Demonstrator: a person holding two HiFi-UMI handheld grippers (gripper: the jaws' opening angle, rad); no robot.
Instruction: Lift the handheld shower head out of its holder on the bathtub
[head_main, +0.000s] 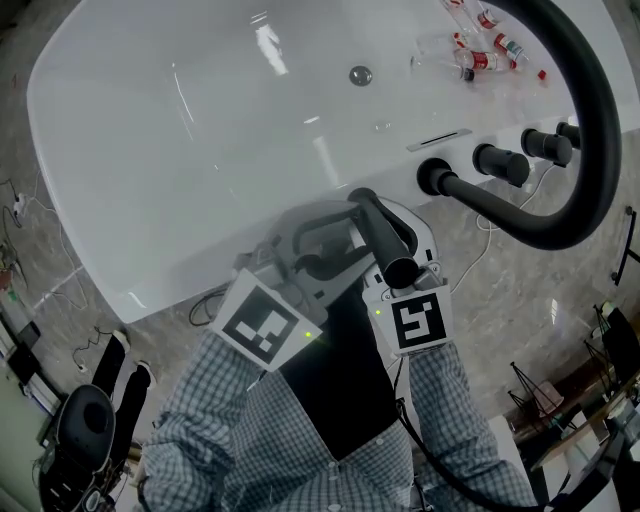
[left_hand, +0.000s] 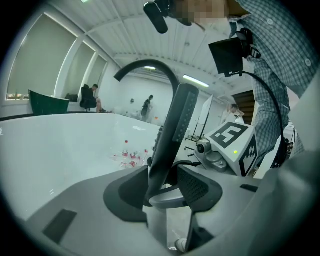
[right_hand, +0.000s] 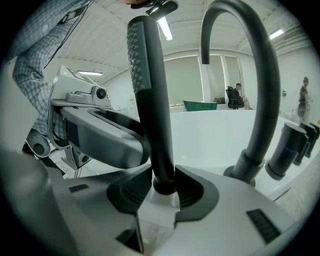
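The black stick-shaped shower head stands off the near rim of the white bathtub. My right gripper is shut on its lower end, with a dark pad tight against each side. My left gripper comes in from the left and its jaws stand wide open around the same stick, with a gap showing at the right pad. In the right gripper view, one grey finger of the left gripper curves up to the stick. The holder cannot be made out.
A tall black arched faucet rises from the tub deck at the right, beside three black knobs. Several small bottles lie in the far end of the tub near the drain. A marbled floor surrounds the tub.
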